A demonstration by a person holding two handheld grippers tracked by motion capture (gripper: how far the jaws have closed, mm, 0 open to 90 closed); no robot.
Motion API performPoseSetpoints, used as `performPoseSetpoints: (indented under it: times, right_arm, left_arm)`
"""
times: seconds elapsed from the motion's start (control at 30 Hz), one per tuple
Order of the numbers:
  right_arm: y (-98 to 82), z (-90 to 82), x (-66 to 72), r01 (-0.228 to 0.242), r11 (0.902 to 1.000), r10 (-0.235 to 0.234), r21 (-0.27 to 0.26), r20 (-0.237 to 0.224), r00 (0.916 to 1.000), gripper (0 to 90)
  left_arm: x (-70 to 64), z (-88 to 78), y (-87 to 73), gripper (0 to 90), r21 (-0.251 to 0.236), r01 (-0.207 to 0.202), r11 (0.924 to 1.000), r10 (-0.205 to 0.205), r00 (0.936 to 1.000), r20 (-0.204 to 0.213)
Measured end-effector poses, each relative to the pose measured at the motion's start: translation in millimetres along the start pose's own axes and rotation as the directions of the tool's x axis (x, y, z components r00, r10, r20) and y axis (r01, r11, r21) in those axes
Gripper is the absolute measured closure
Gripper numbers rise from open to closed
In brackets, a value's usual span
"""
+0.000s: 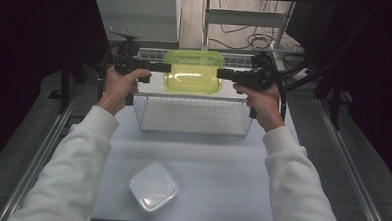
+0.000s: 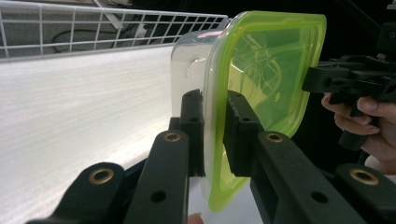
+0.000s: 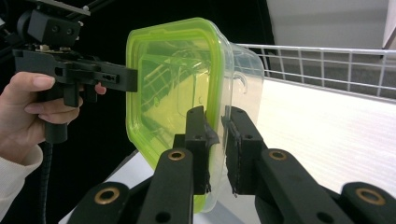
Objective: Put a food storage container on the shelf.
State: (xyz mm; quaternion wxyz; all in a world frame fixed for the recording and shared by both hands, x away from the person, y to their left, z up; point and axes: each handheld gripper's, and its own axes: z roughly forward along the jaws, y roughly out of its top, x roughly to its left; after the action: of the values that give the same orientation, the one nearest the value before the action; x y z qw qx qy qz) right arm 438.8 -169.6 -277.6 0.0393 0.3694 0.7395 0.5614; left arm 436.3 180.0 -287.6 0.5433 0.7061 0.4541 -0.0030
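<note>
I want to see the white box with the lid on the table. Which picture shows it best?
The high view: the white lidded container sits whole on the white table, near the front edge, nothing covering it. The two gripper views look at the clear container with the green lid instead.

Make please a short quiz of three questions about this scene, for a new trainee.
1. True or false: both grippers grip the container with the green lid at its rim.
2. What lies under the lifted container?
A. a wire basket
B. a wooden crate
C. a steel pot
3. What sits on the table near the person?

Key
1. True: the left gripper and the right gripper each have jaws closed on the rim.
2. A, the wire basket.
3. A white lidded container.
</note>
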Motion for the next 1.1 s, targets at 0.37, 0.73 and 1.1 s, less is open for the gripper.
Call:
performPoseSetpoints:
  times: [0.37,0.73,1.1]
  right_arm:
    - [-0.6,25.8,-37.5,-0.109,0.9923,0.106,0.059,0.05,0.9931,79.5]
    - [1.0,43.1,-58.0,-0.237,0.9681,0.231,0.081,0.075,0.97,76.8]
    - [10.2,59.1,-71.5,-0.394,0.9138,0.379,0.099,0.143,0.9144,72.4]
  left_arm:
    - [31.1,34.5,4.4,79.5,0.056,0.075,0.9956,-0.074,0.9971,-0.015]
    - [49.1,49.6,18.9,78.9,0.09,0.18,0.9794,-0.179,0.9836,-0.019]
    - [71.3,66.7,29.8,75.1,0.139,0.306,0.9416,-0.307,0.9515,-0.019]
